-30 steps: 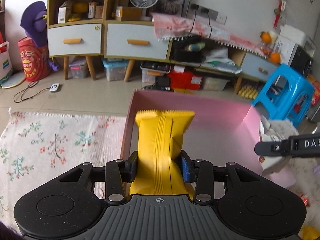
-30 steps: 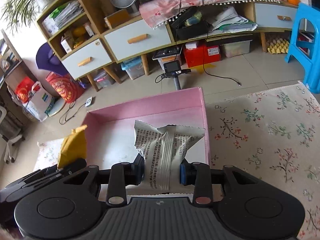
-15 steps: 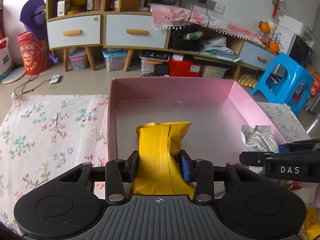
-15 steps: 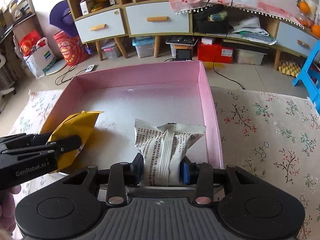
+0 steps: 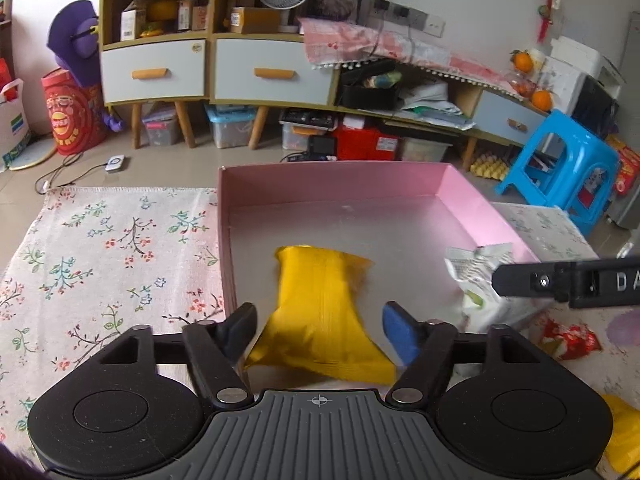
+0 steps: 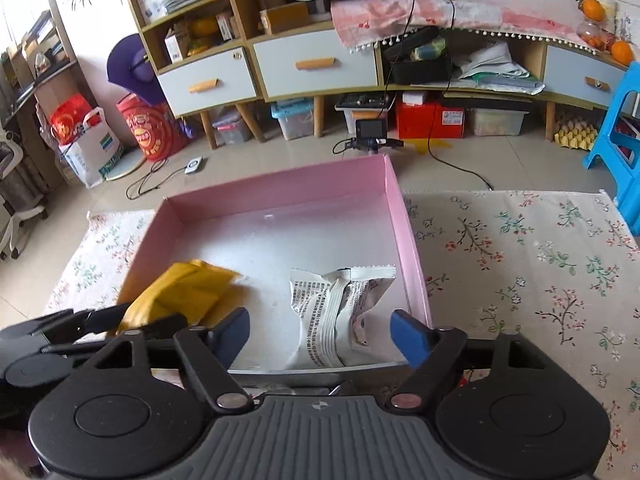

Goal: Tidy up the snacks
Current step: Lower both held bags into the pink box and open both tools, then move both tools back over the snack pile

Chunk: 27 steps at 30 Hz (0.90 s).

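A shallow pink box point(image 5: 336, 182) point(image 6: 404, 224) lies on a flowered cloth. The yellow snack packet point(image 5: 320, 312) point(image 6: 180, 292) sits inside it near the left wall, between the opening jaws of my left gripper point(image 5: 320, 330); the pads stand clear of it. A white printed snack packet point(image 6: 336, 312) point(image 5: 476, 280) rests in the box by the right wall, loose between the opening jaws of my right gripper point(image 6: 320, 332). Each gripper shows at the edge of the other's view.
A red snack wrapper point(image 5: 568, 338) and another yellow packet point(image 5: 622, 436) lie on the cloth right of the box. A blue plastic stool point(image 5: 560, 164) stands at the far right. Cabinets and storage bins line the back wall across a tiled floor.
Both grippers came forward over the pink box with their packets, then their jaws opened and let go. The yellow and white packets now lie in the box.
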Tool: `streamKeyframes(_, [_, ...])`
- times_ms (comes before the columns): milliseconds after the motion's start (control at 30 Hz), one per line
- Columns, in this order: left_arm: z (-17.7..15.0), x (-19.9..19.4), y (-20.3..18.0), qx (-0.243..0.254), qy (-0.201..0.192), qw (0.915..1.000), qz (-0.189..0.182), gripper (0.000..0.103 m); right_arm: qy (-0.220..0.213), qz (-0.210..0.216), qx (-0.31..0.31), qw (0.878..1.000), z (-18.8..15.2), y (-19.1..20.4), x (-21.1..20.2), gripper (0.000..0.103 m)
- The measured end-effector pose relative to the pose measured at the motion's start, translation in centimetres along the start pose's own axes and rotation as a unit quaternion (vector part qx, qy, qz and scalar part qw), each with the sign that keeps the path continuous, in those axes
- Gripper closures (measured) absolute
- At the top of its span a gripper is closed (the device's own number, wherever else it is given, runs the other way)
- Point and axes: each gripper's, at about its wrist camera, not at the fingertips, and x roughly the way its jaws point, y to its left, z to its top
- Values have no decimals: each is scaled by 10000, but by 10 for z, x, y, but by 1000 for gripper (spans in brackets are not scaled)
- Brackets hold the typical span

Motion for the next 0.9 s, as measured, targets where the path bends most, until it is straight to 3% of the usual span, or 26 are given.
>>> streamKeyframes(367, [-10,-40,-13,137,50,9999,-52,7,-141,-79,138,9998,-8,3,-36,17])
streamKeyframes(900, [-40,-101,-15,148,391,9991,-45,6,17,-134,100,9999,-44,22,-84,14])
